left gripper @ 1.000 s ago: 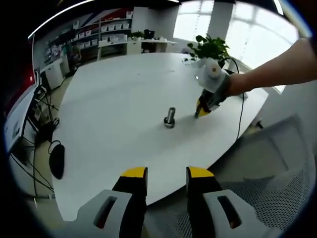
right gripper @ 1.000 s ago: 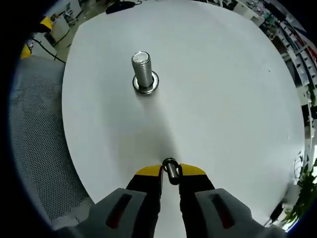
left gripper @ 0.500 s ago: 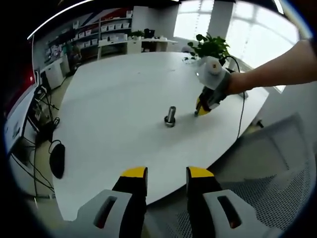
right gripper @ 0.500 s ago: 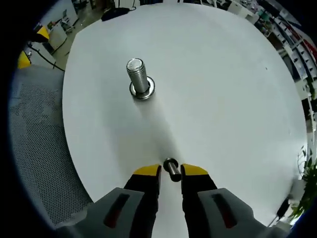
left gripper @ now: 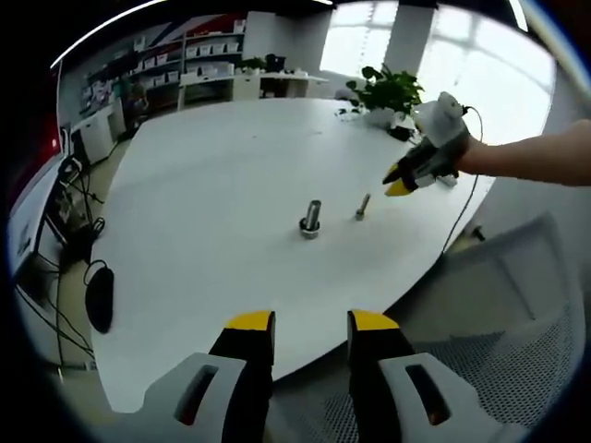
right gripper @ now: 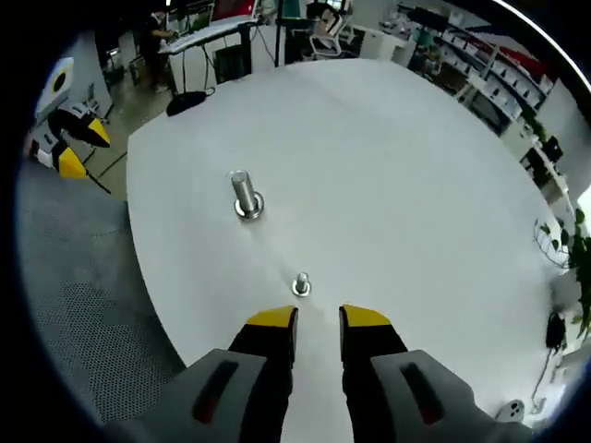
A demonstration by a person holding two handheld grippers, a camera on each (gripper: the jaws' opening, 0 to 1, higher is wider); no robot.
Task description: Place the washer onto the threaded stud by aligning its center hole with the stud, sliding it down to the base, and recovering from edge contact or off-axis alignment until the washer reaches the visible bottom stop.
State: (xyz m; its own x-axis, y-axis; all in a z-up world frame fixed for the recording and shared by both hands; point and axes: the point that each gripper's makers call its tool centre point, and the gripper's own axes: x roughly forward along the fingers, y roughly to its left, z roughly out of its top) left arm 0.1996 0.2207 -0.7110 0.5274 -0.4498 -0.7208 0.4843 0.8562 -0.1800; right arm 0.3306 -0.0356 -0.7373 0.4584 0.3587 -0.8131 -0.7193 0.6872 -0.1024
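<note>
A threaded steel stud (left gripper: 310,217) stands upright near the middle of the white table (left gripper: 203,175). In the right gripper view the stud (right gripper: 244,192) has a wider metal ring (right gripper: 247,211) around its foot. A small bolt-like metal piece (right gripper: 301,284) stands on the table just ahead of my right gripper (right gripper: 318,317), whose jaws are open and hold nothing. In the left gripper view this piece (left gripper: 362,207) sits right of the stud, with the right gripper (left gripper: 399,187) lifted above and beyond it. My left gripper (left gripper: 310,319) hangs open off the table's near edge.
A grey mesh chair (left gripper: 503,346) sits by the table's near edge. A potted plant (left gripper: 388,89) and a cable lie at the far side. A black mouse-like object (left gripper: 99,297) lies on the floor to the left. The left gripper (right gripper: 81,148) shows beyond the table (right gripper: 416,175).
My right gripper has opened, let go of the small metal piece and pulled up and back. The piece now stands alone on the table. The left gripper has barely moved.
</note>
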